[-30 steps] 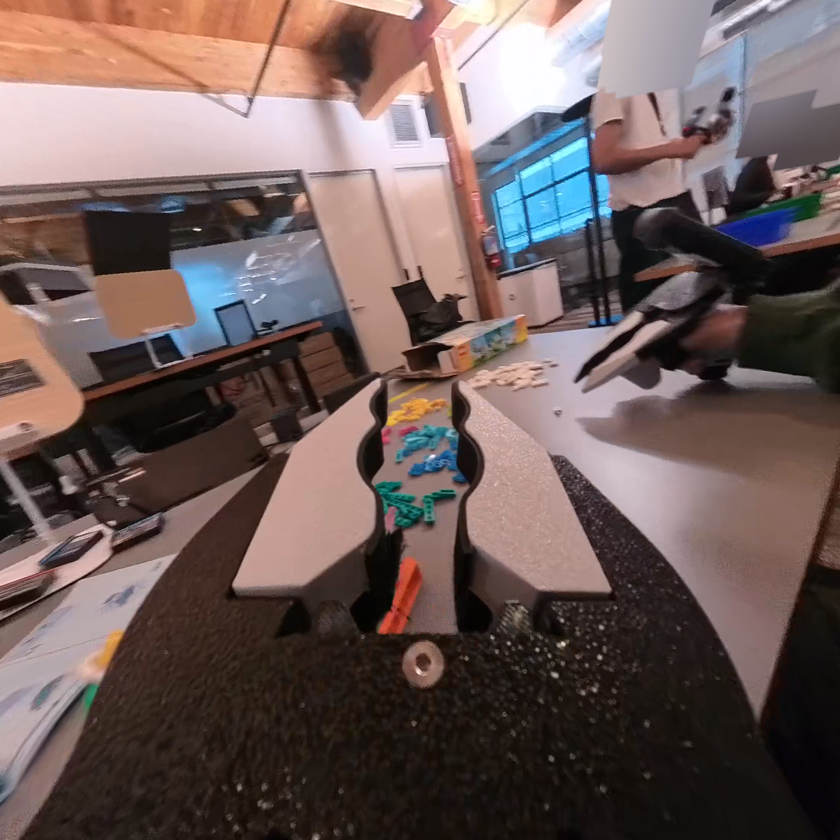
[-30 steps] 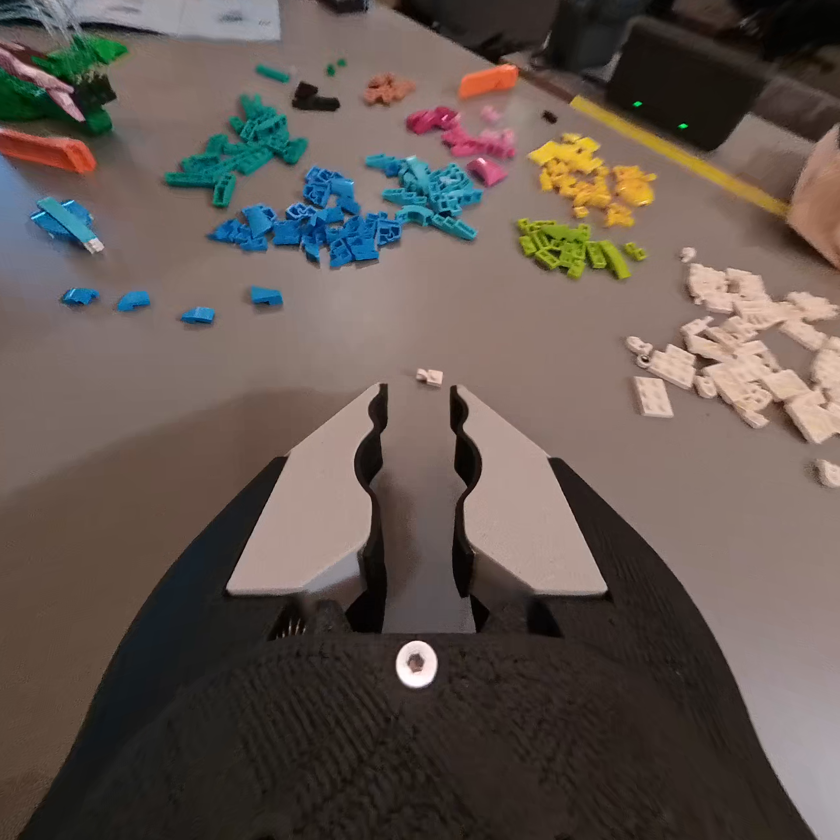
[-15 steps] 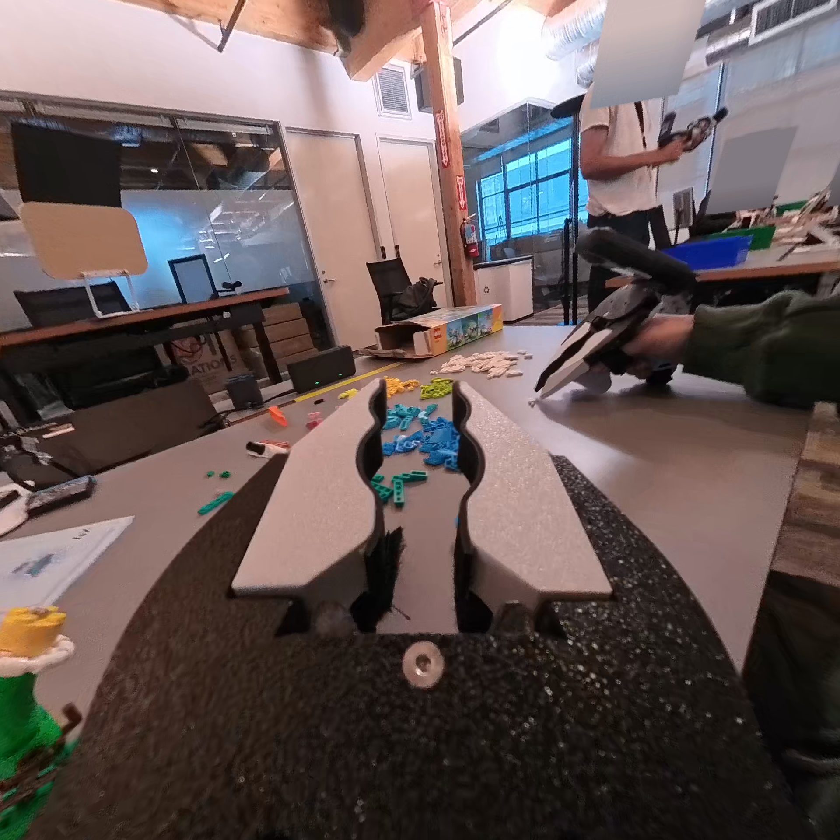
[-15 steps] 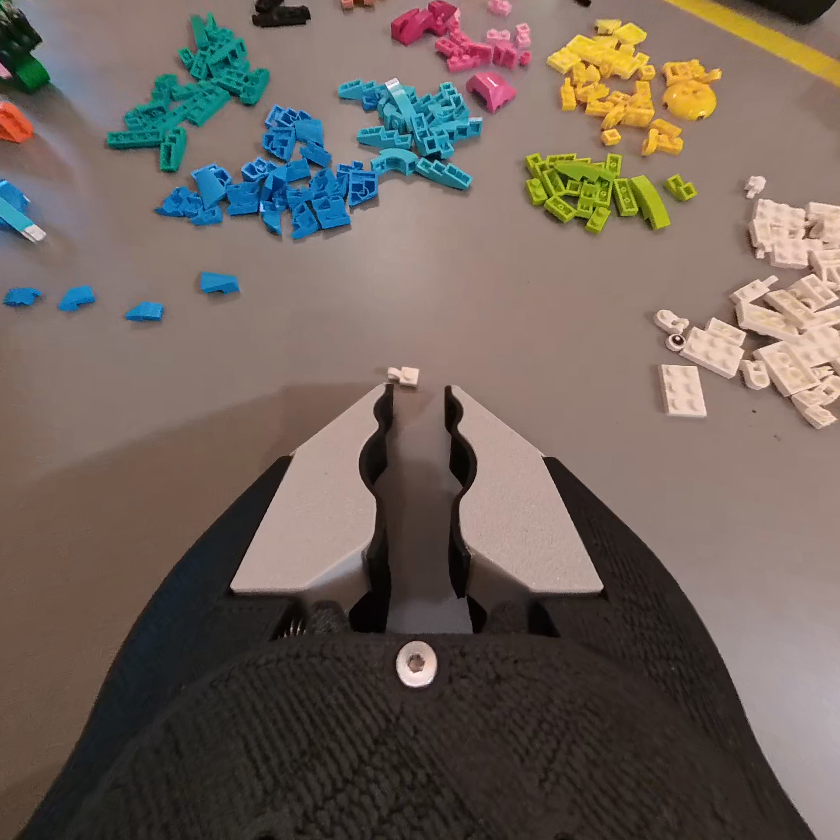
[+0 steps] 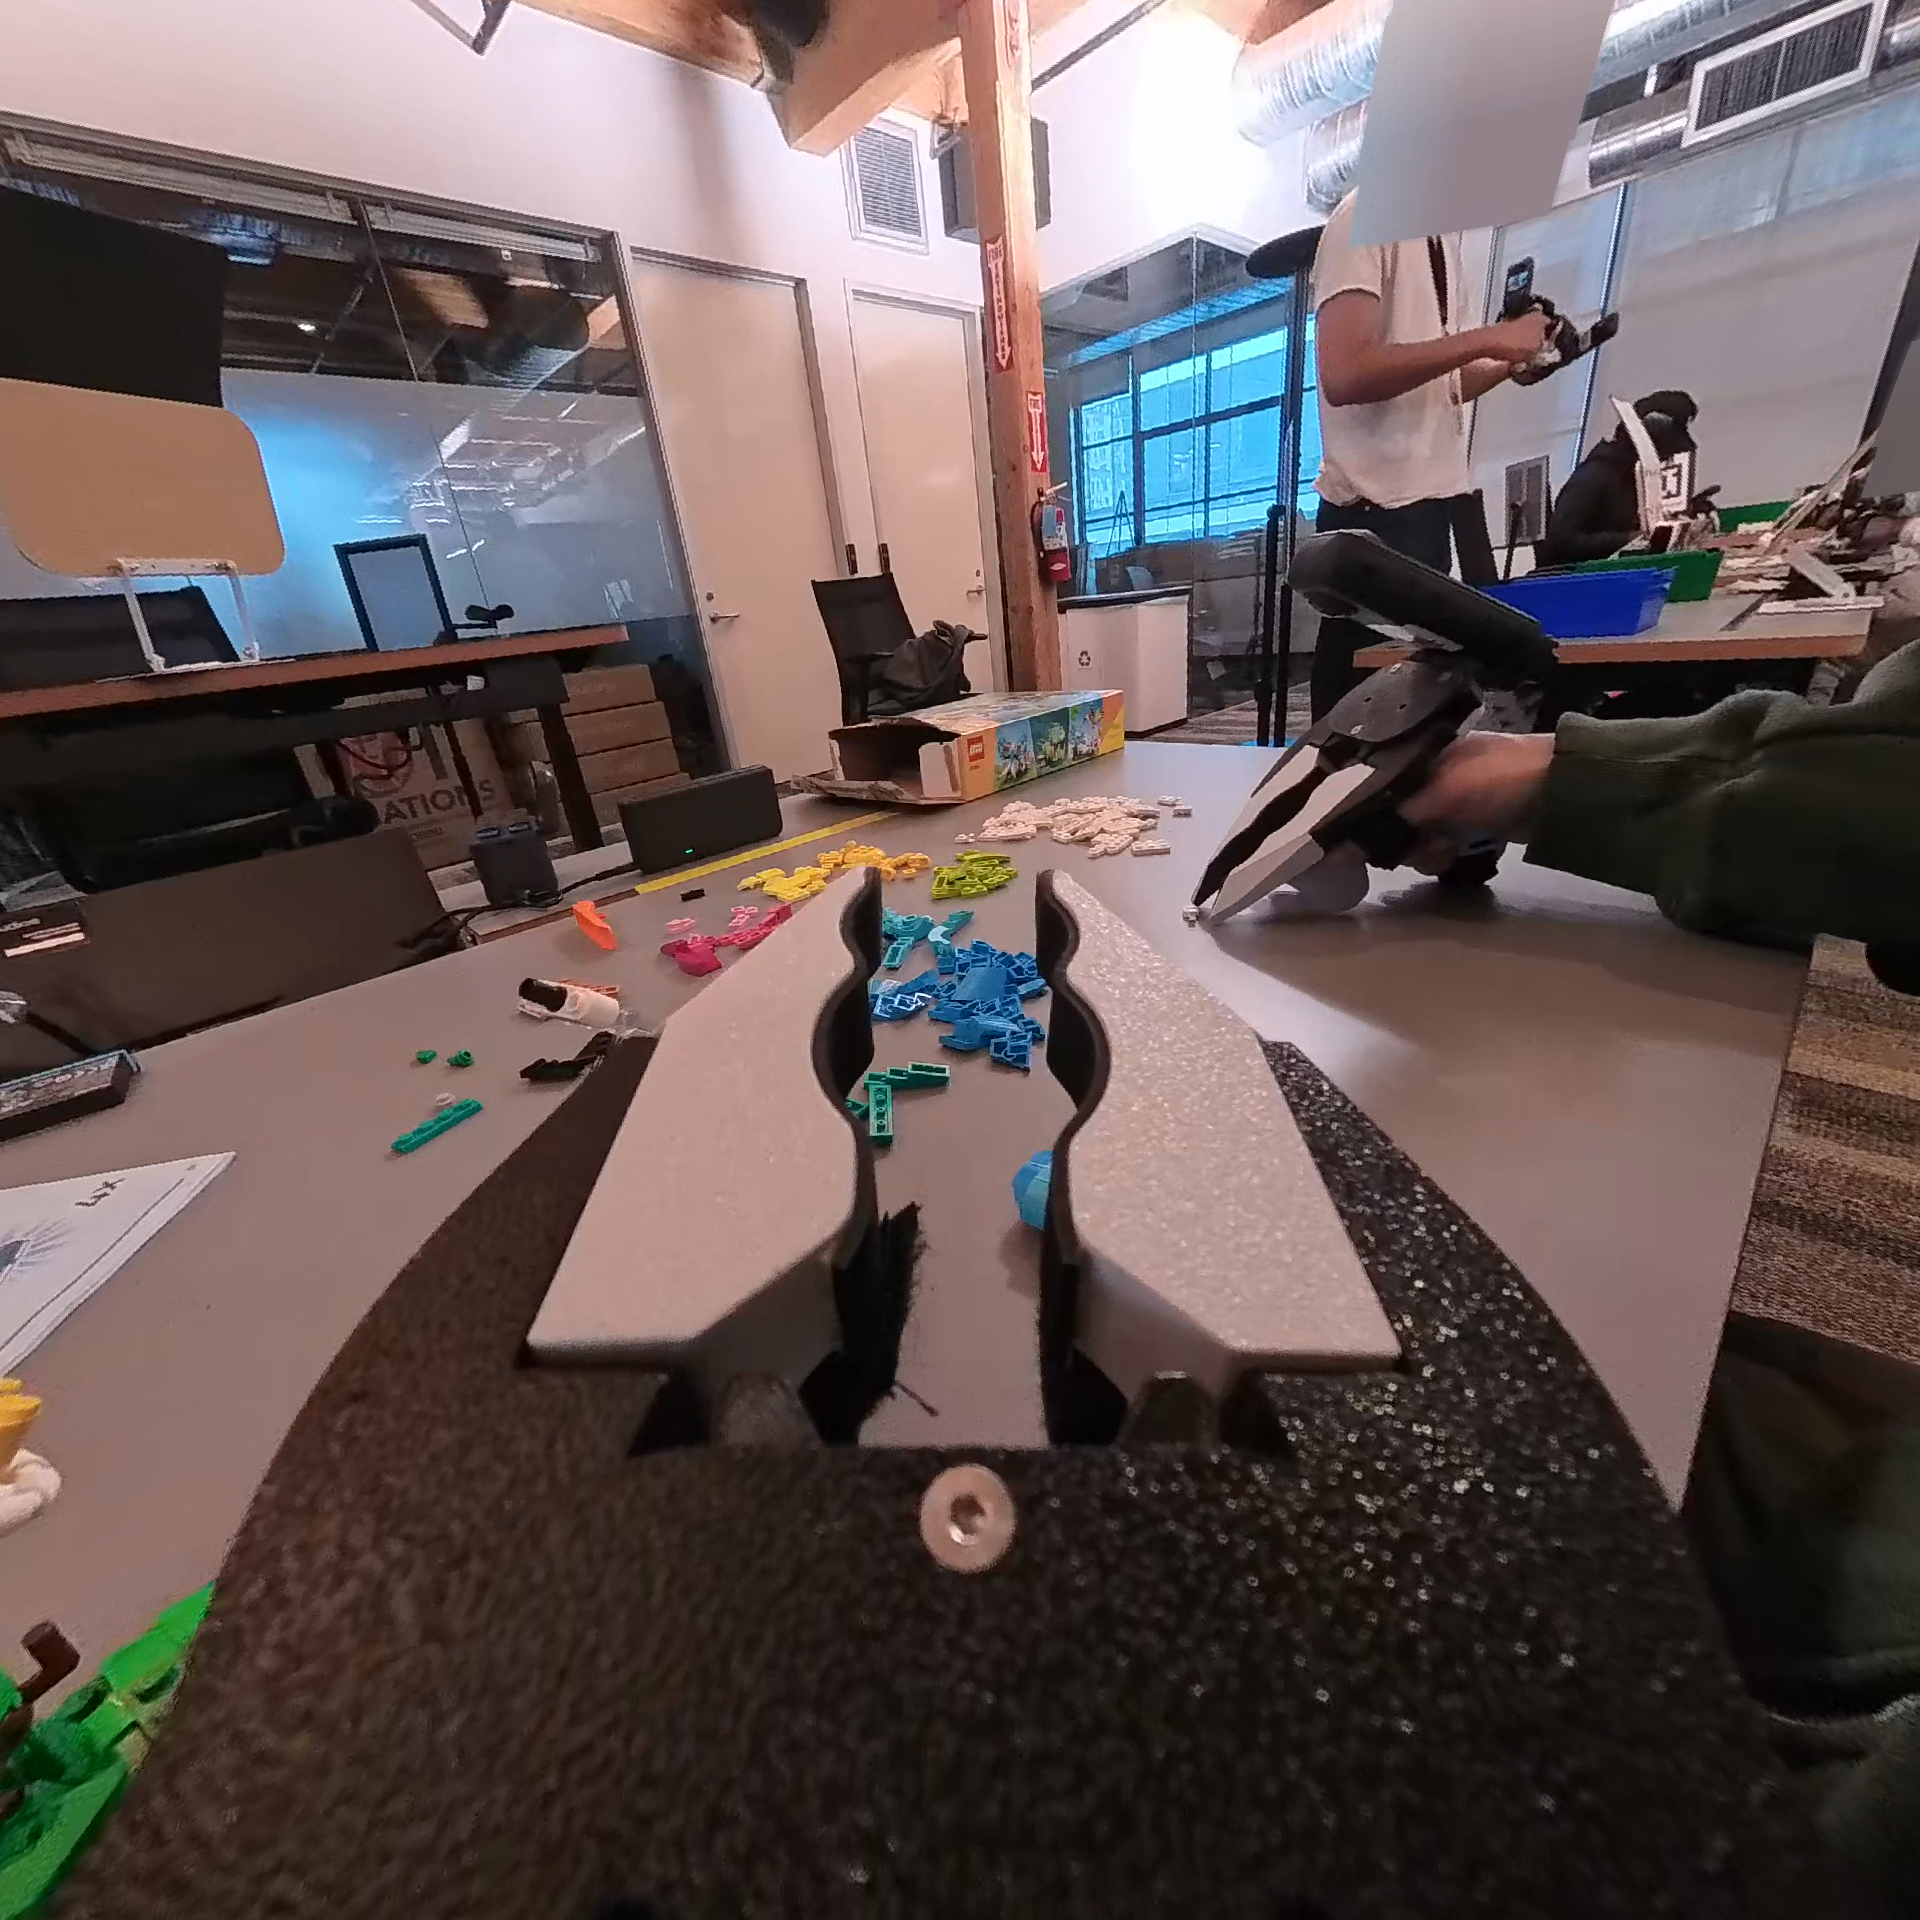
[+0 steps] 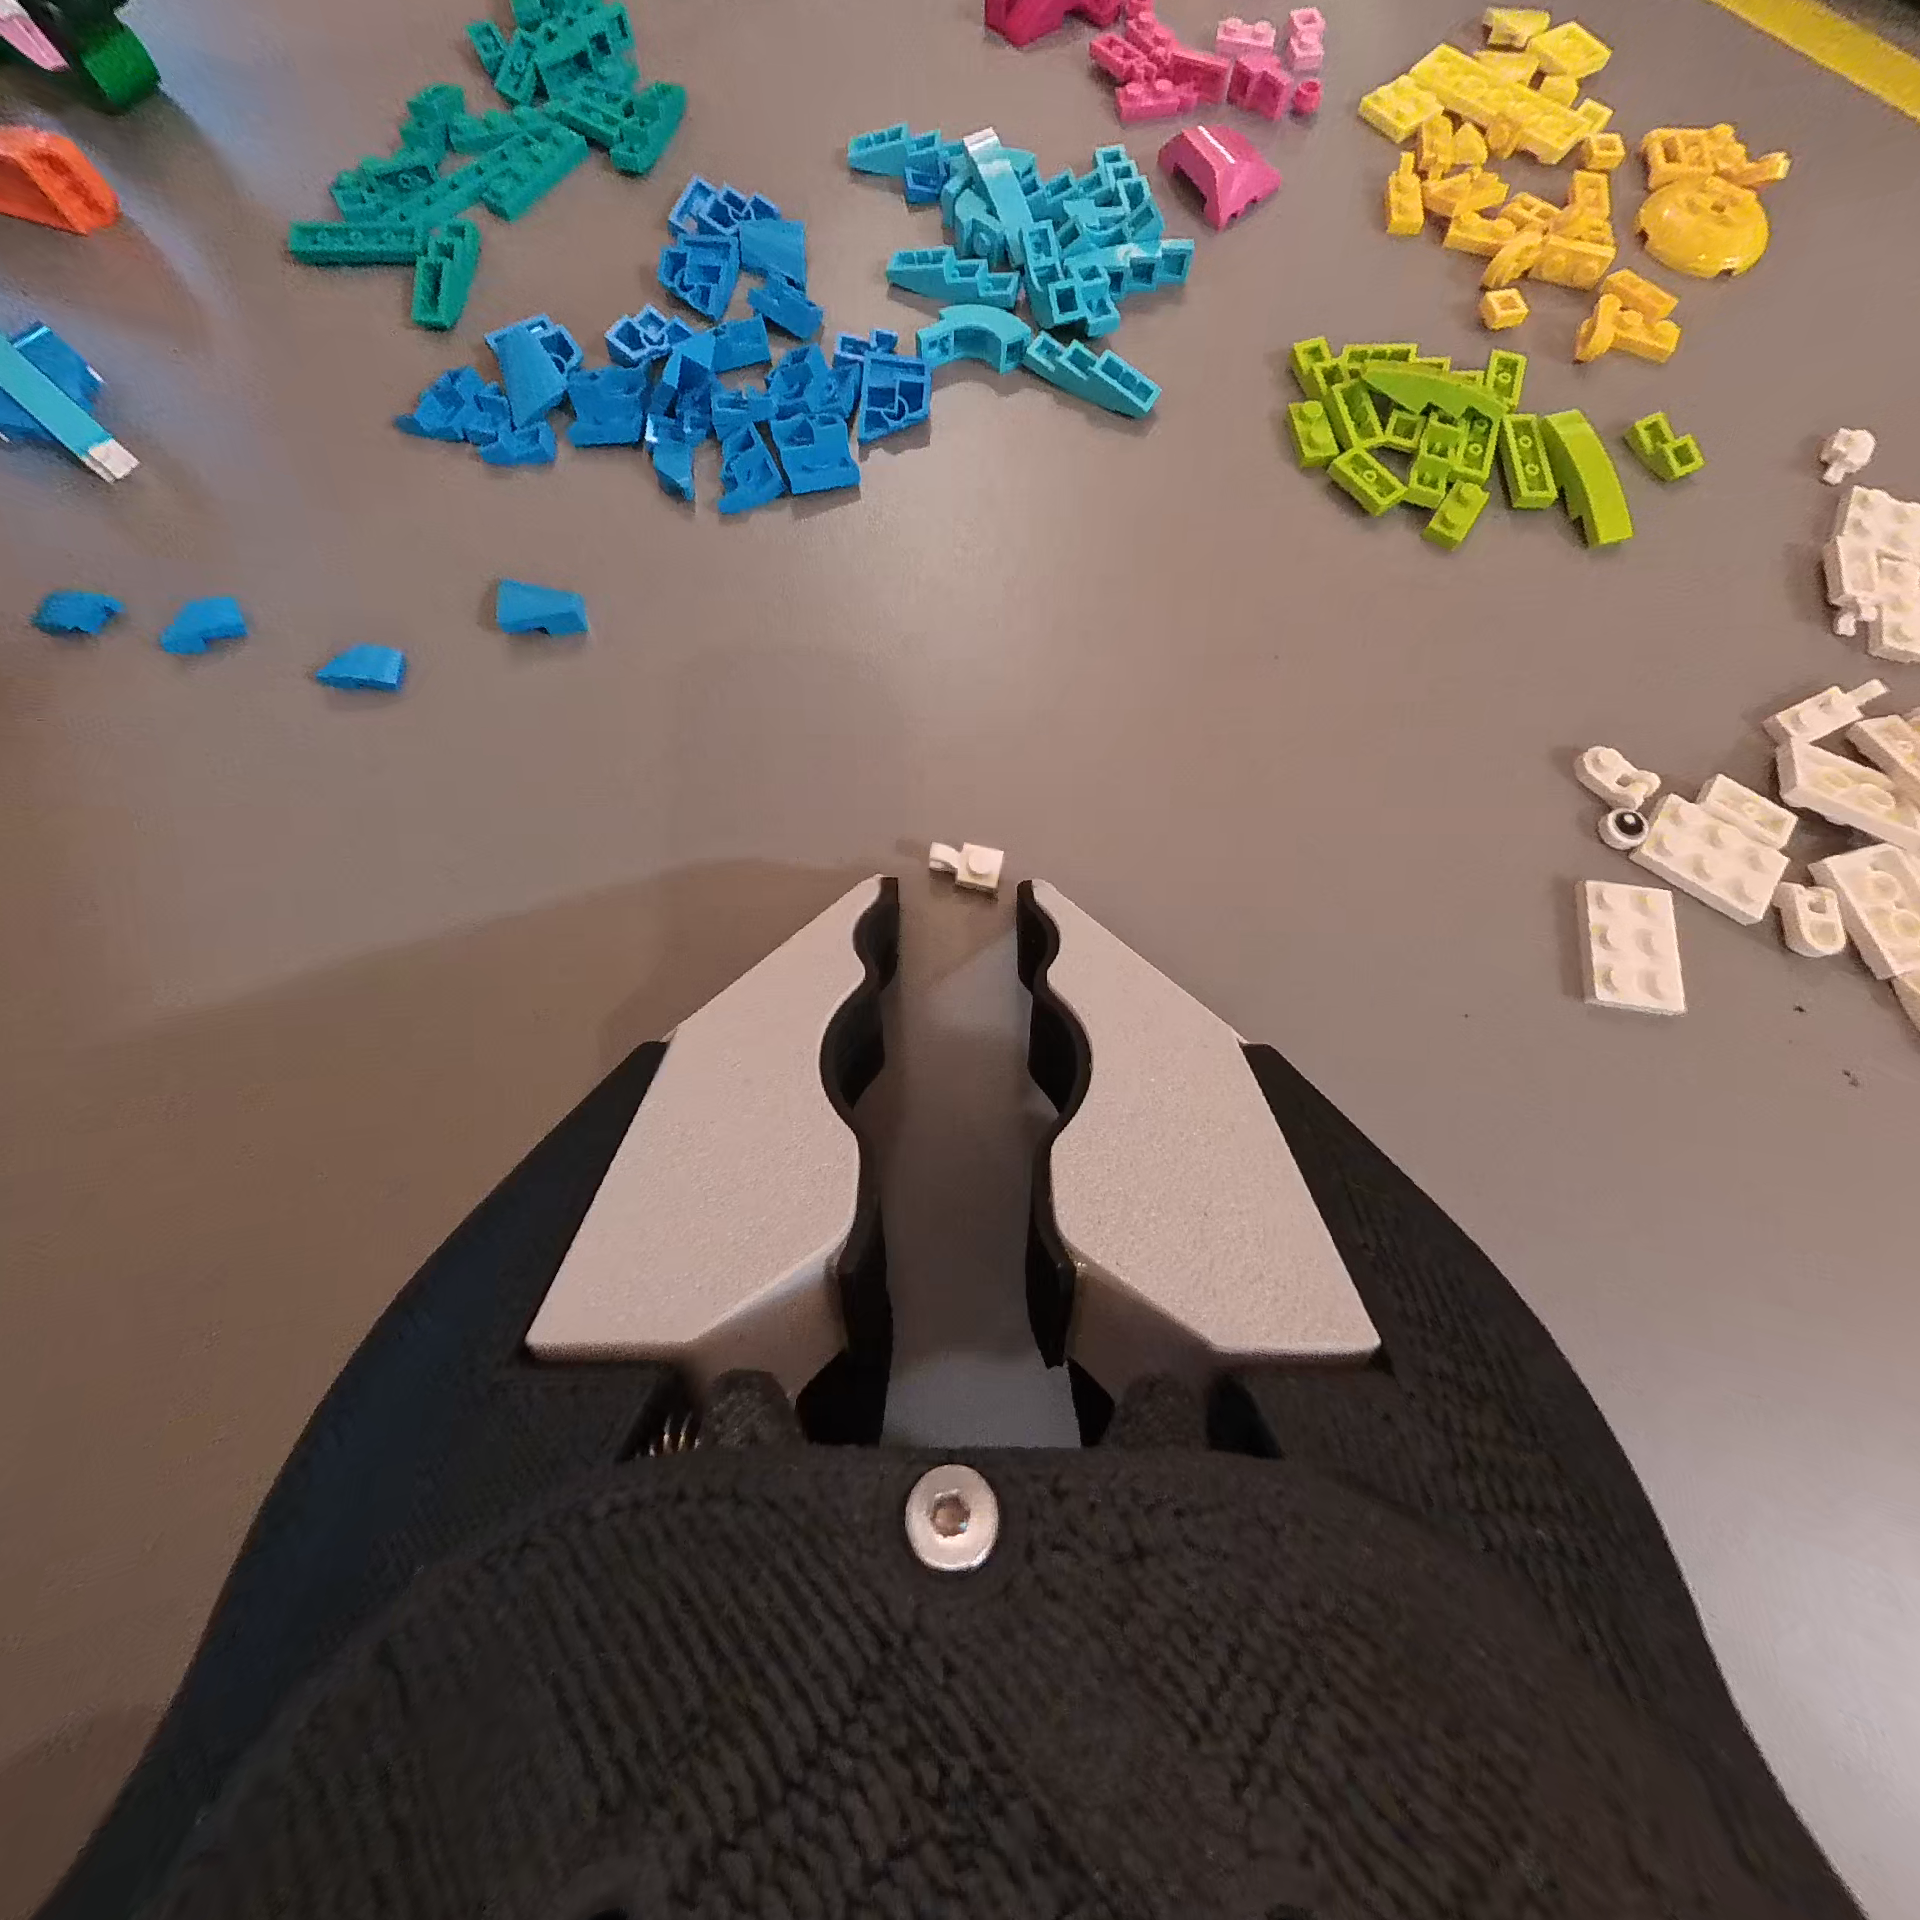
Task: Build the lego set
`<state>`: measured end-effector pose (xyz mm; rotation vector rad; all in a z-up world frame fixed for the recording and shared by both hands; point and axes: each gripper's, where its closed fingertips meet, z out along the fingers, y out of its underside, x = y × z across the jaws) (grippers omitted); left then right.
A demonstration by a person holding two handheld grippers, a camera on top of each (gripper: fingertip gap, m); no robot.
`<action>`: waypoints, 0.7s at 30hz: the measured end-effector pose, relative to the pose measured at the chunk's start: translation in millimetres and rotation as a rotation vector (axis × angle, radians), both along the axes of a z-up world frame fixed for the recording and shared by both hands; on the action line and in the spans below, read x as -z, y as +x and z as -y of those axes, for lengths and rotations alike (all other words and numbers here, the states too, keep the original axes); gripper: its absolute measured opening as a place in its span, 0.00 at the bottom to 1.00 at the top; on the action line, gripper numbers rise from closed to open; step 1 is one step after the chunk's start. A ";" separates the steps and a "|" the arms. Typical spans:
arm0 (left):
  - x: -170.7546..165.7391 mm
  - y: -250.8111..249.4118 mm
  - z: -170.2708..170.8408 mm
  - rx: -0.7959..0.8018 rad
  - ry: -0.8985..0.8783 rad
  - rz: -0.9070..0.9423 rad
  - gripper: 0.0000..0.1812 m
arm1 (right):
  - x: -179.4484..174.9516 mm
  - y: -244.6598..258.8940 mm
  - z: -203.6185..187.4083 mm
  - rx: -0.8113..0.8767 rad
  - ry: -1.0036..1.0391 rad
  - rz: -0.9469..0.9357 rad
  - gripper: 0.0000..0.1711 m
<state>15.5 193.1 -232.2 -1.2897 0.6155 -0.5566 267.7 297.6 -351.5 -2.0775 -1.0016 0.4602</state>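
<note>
Leftmost on the matte grey desk (image 6: 1143, 675) sits a glossy orange curved piece (image 6: 52, 192), then four loose blue slope bricks (image 6: 358, 665) in a ragged row. Beyond them lie sorted heaps of shiny plastic: teal plates (image 6: 499, 177), blue slopes (image 6: 707, 384), turquoise arches and wedges (image 6: 1039, 260), pink bricks (image 6: 1195, 73), yellow pieces (image 6: 1538, 197), lime bricks (image 6: 1455, 426), and, at the far right, flat studded white plates (image 6: 1766, 862).

The right gripper (image 6: 956, 888), with pale grainy fingers (image 6: 748, 1122) that have wavy black inner edges, points down at the desk. Its jaws are slightly parted and hold nothing. A tiny white clip plate (image 6: 968, 864) lies on the desk just past the tips, in line with the gap. Half a second ago the piece sat nearer the left tip; now it is centred and the heaps loom closer.

The left gripper (image 5: 956, 883) hovers low over the desk, jaws apart and empty, framing the blue and teal heaps. Its view has levelled since the earlier frame, and shows the right gripper's tips touching down beside the white piece.
</note>
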 end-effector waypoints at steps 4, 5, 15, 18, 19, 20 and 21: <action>1.3 1.6 -0.3 0.005 -0.002 -0.007 0.14 | 0.0 -1.8 1.5 -0.016 0.002 0.002 0.12; 1.6 1.7 -0.2 0.006 -0.002 -0.007 0.14 | 0.0 -2.2 1.9 -0.020 0.001 0.001 0.12; 4.2 6.1 2.7 0.021 0.011 -0.038 0.14 | -0.6 -10.2 13.3 -0.090 -0.010 -0.011 0.10; 4.4 6.5 3.3 0.023 0.014 -0.041 0.14 | -10.6 -7.8 11.1 -0.072 0.012 -0.076 0.11; 4.3 6.4 3.5 0.022 0.015 -0.041 0.14 | -18.0 -2.9 5.2 -0.040 0.053 -0.107 0.12; 4.3 6.4 3.6 0.022 0.016 -0.042 0.14 | -28.3 6.8 -5.6 0.016 0.132 -0.129 0.13; 4.5 6.5 3.6 0.021 0.017 -0.044 0.14 | -41.5 20.6 -18.6 0.089 0.241 -0.146 0.13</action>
